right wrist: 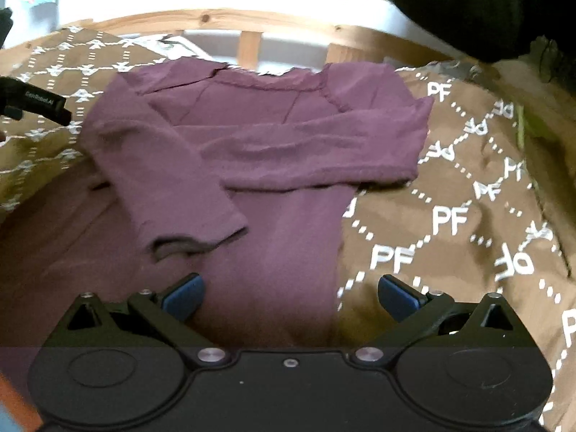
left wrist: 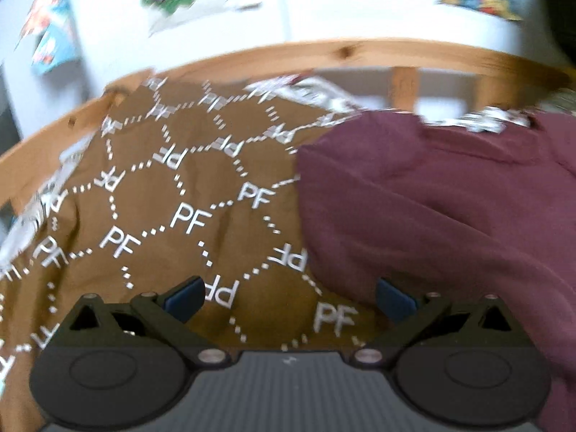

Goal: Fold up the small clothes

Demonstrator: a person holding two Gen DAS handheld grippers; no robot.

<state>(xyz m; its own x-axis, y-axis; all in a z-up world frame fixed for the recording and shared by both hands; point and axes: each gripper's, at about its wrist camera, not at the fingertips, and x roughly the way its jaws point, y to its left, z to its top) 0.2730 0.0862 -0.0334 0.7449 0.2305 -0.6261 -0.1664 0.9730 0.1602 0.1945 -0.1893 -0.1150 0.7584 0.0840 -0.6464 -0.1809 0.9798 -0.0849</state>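
A small maroon long-sleeved top [right wrist: 252, 136] lies flat on a brown bedcover [right wrist: 450, 223] printed with white "PF" letters, neck toward the headboard. Both sleeves are folded across its chest, the left cuff [right wrist: 201, 234] pointing down. My right gripper [right wrist: 289, 295] hovers open over the top's lower hem, nothing between its blue pads. In the left wrist view the top [left wrist: 450, 208] fills the right side. My left gripper [left wrist: 289, 297] is open above the bedcover [left wrist: 172, 216], just left of the garment's edge. Part of the left gripper [right wrist: 39, 106] shows at the left edge of the right wrist view.
A wooden headboard rail [right wrist: 223, 18] with slats runs behind the bed, and it also shows in the left wrist view as a wooden rail [left wrist: 324, 57]. White wall with colourful posters [left wrist: 50, 25] lies beyond. A dark object [right wrist: 468, 3] hangs at the upper right.
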